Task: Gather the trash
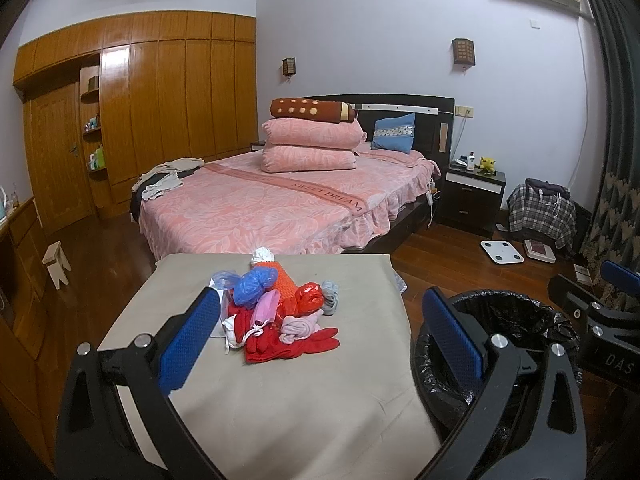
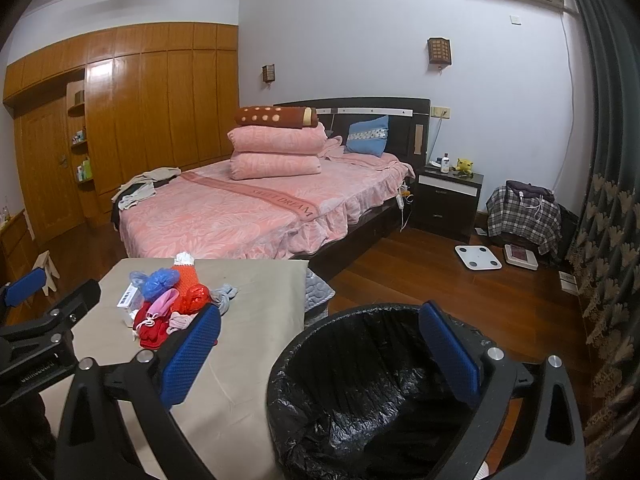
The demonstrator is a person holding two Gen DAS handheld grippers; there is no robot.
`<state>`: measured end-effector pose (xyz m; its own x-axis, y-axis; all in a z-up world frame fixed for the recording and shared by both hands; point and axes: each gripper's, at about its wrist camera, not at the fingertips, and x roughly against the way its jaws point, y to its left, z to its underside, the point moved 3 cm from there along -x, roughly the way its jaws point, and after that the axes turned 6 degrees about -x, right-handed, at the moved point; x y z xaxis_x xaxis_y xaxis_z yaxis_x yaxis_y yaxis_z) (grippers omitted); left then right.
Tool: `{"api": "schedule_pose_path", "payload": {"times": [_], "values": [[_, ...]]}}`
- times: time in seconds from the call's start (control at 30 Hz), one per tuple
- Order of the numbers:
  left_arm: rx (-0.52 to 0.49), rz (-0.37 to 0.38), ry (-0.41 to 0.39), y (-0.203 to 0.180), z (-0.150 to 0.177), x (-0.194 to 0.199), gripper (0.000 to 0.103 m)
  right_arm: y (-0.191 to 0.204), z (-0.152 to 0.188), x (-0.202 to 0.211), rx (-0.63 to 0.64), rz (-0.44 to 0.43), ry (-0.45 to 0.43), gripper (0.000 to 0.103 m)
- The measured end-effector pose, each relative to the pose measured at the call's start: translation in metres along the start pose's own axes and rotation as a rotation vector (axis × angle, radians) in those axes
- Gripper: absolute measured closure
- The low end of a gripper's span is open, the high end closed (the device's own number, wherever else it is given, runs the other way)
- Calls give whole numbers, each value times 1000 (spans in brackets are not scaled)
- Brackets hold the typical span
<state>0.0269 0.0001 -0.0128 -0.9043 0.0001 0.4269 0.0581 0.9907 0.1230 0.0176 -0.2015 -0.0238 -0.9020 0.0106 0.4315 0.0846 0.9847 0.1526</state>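
Observation:
A pile of trash [image 1: 276, 312] lies on the grey-covered table [image 1: 280, 400]: red, blue and pink bags, an orange knit piece, red gloves and pale rags. In the right wrist view the same pile [image 2: 168, 304] sits at the left. A black bin with a black liner [image 2: 372, 392] stands right of the table, its rim [image 1: 500, 304] also showing in the left wrist view. My left gripper [image 1: 320, 336] hangs open just short of the pile, holding nothing. My right gripper [image 2: 320, 352] is open above the bin's left rim, nothing in it.
A bed with a pink cover [image 1: 272, 204] stands behind the table. Beyond the bin on the wooden floor lie a white scale [image 2: 478, 257], a dark nightstand [image 2: 448, 196] and a plaid-covered heap [image 2: 524, 208]. A curtain [image 2: 608, 200] hangs at the right, a wooden wardrobe [image 1: 160, 112] at the left.

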Motion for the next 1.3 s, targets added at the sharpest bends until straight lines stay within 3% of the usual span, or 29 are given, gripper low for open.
{"api": "schedule_pose_path", "payload": {"times": [1.3], "values": [[3,2,7,7,-1,-1,5,3,2,0,1,2,7,6]]}}
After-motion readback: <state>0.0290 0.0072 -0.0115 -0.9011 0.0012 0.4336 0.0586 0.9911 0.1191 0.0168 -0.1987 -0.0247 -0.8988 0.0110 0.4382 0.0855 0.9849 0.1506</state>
